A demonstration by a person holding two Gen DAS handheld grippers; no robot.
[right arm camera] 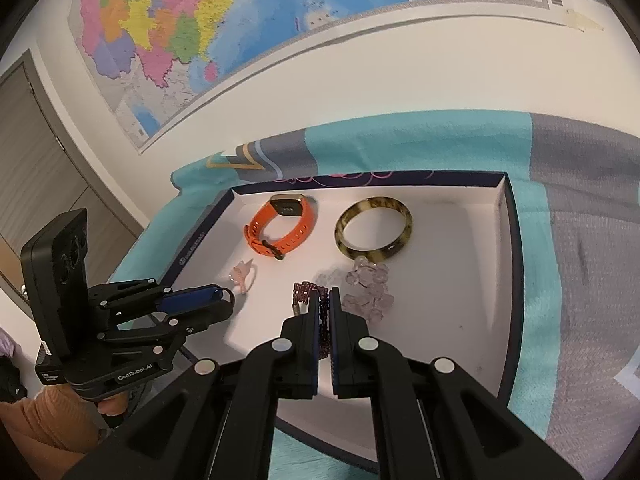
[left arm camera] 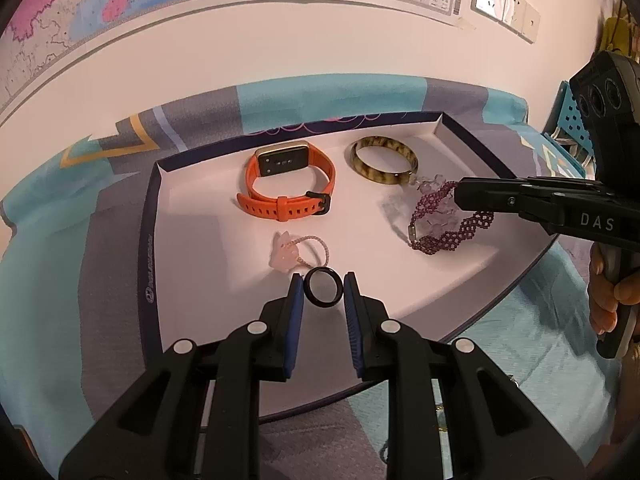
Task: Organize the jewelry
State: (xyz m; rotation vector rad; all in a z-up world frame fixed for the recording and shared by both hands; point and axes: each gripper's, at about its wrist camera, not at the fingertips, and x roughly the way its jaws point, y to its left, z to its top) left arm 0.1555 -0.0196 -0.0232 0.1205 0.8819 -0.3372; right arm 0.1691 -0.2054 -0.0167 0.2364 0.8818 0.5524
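A white tray (left arm camera: 192, 216) with a dark rim holds the jewelry. My left gripper (left arm camera: 323, 290) is shut on a black ring (left arm camera: 322, 287), held just above the tray's near part. A pink charm ring (left arm camera: 294, 250) lies just beyond it. My right gripper (right arm camera: 330, 304) is shut on a purple beaded bracelet (right arm camera: 310, 294), whose far end rests on the tray beside clear beads (right arm camera: 370, 286). An orange watch (left arm camera: 288, 184) and a tortoiseshell bangle (left arm camera: 384, 160) lie at the back of the tray.
The tray sits on a teal and grey cloth (left arm camera: 80, 264). A wall with a map (right arm camera: 192, 28) stands behind. A teal perforated crate (left arm camera: 568, 116) is at the far right. A door (right arm camera: 36, 160) is at the left.
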